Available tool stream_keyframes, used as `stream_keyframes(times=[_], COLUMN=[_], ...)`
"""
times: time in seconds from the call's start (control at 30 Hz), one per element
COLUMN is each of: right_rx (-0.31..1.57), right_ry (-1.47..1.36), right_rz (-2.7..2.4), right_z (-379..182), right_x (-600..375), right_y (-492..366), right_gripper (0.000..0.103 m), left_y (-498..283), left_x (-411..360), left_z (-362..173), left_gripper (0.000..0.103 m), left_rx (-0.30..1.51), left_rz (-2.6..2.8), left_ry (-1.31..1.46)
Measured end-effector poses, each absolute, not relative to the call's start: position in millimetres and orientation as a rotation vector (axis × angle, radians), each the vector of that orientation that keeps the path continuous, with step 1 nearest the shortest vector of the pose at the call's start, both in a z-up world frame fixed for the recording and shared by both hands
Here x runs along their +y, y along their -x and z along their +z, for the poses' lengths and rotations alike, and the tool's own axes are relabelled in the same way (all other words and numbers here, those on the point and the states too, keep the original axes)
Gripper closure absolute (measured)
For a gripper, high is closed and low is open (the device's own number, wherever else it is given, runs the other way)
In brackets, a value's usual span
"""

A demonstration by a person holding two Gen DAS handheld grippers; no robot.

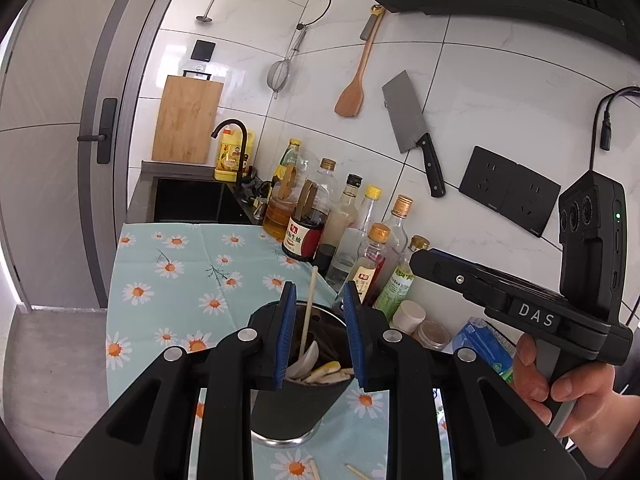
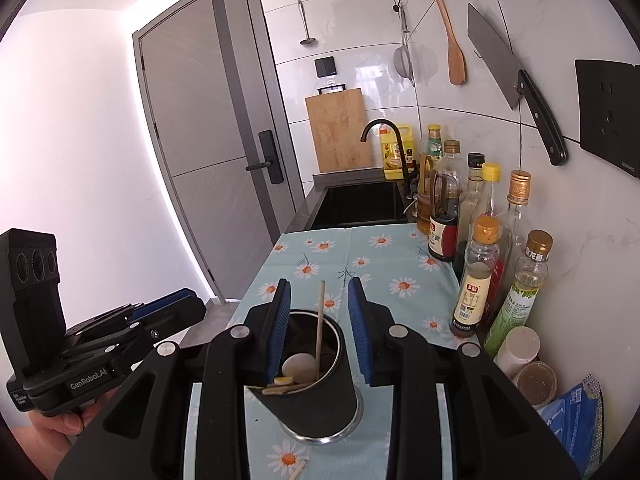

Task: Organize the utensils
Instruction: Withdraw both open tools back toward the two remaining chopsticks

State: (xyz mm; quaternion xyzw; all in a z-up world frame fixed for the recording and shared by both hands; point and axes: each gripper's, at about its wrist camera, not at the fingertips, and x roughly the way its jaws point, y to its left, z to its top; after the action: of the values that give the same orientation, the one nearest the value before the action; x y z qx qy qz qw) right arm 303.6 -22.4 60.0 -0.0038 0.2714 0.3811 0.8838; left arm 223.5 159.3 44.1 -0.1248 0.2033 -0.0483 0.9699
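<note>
We hold our black left gripper with blue-padded fingers [image 1: 320, 328] pointing toward twelve o'clock and tilted downward, jaws parted, nothing pressed between the pads. Our matching black right gripper [image 2: 320, 328] sits alongside at three o'clock, jaws likewise apart and gripping nothing. Our right hand [image 1: 560, 384] wraps its handle; our left hand [image 2: 52, 436] shows at seven o'clock.

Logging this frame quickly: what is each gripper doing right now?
Left gripper: open, holding nothing, above the black cylindrical utensil holder.
Right gripper: open, holding nothing.
</note>
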Motion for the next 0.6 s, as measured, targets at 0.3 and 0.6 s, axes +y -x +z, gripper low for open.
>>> stream_keyframes(times=[0.3, 0.6], right_rx=[0.615, 0.664], right_ry=[0.046, 0.088], right_rz=[0.821, 0.823], right_z=[52, 44], right_x=[-34, -46], right_y=[-284, -272], right_gripper=[0.065, 0.06], left_y=[-205, -185], left_x=[145, 136], left_z=[44, 36], left_gripper=[0.075, 0.074], left_rx=[0.452, 0.497], left_rz=[-0.11, -0.114], left_ry=[0.218, 0.206])
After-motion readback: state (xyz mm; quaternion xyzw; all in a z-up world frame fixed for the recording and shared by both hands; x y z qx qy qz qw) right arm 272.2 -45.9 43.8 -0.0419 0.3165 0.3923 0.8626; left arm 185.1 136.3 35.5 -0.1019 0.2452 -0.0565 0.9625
